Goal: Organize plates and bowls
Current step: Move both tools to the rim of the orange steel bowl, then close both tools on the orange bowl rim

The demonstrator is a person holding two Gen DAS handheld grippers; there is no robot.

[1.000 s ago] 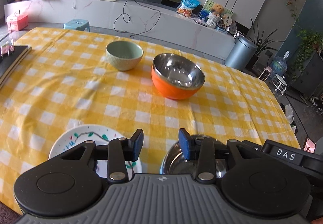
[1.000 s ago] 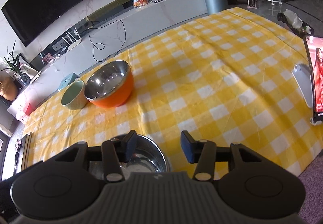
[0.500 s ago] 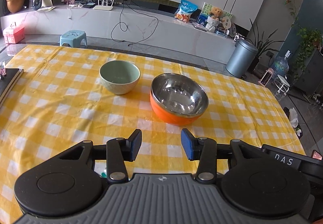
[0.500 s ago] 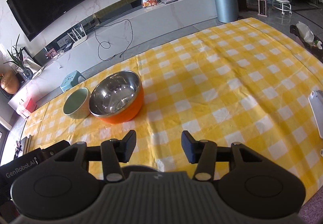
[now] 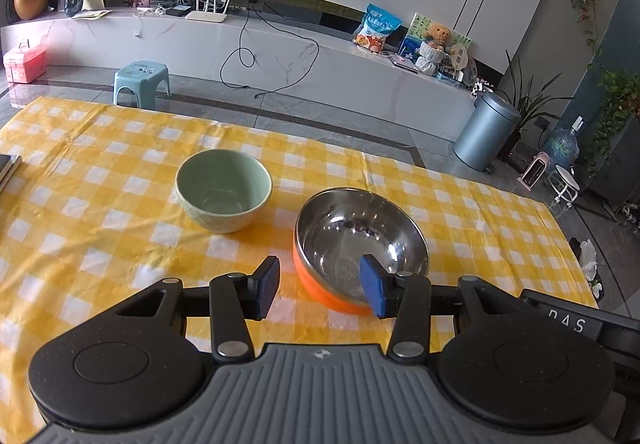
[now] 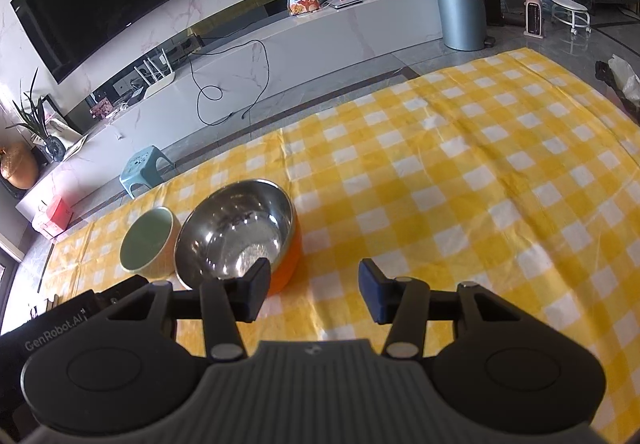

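Two bowls, orange (image 5: 360, 244) and green (image 5: 224, 190), are sitting side by side, probably for nesting, as the left gripper (image 5: 320, 282) is opening empty around the orange rim and the right gripper (image 6: 310, 290) is hanging apart, empty.

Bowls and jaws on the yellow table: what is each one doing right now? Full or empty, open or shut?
Green bowl: upright, empty, standing apart from the other bowl.
Orange bowl: upright, shiny steel inside, empty, on the checked cloth.
Left gripper: jaws opening, holding nothing, the orange bowl's near rim behind the gap.
Right gripper: jaws apart, nothing between them, only cloth.
Bin: lid shut, on the floor.
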